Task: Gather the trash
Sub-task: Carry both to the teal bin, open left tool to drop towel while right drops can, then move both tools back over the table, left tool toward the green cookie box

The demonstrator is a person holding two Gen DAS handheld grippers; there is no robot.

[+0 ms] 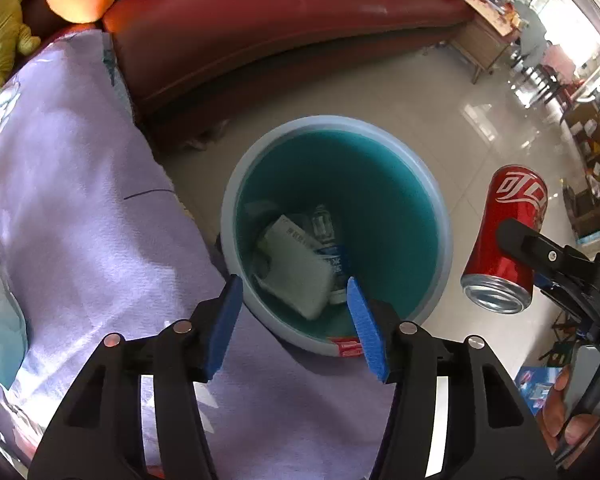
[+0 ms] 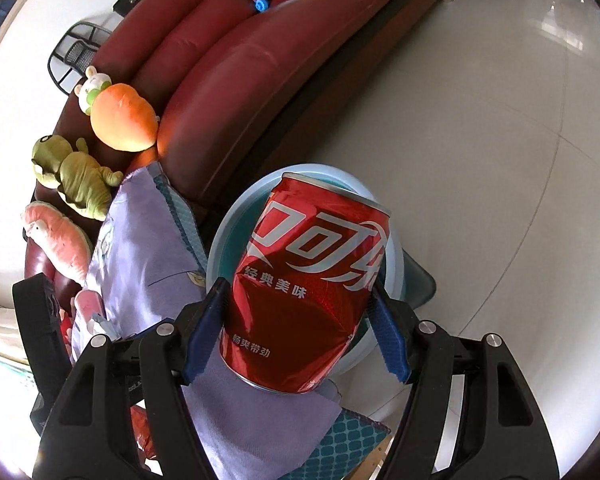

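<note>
A light-blue trash bin [image 1: 436, 200] stands on the floor beside the lilac cloth, and holds a white carton [image 1: 296, 264] and a clear plastic bottle [image 1: 328, 240]. My left gripper [image 1: 296, 316] is open and empty, above the bin's near rim. My right gripper [image 2: 300, 316] is shut on a red cola can [image 2: 308, 280], held above the bin [image 2: 228, 236]. In the left wrist view the can [image 1: 508, 236] hangs to the right of the bin, over the floor.
A red leather sofa [image 1: 280, 28] runs behind the bin. A lilac cloth [image 1: 80, 208] covers the surface on the left. Plush toys [image 2: 120, 116] lie at the sofa's end. Tiled floor [image 2: 500, 160] spreads to the right, with furniture [image 1: 488, 40] farther off.
</note>
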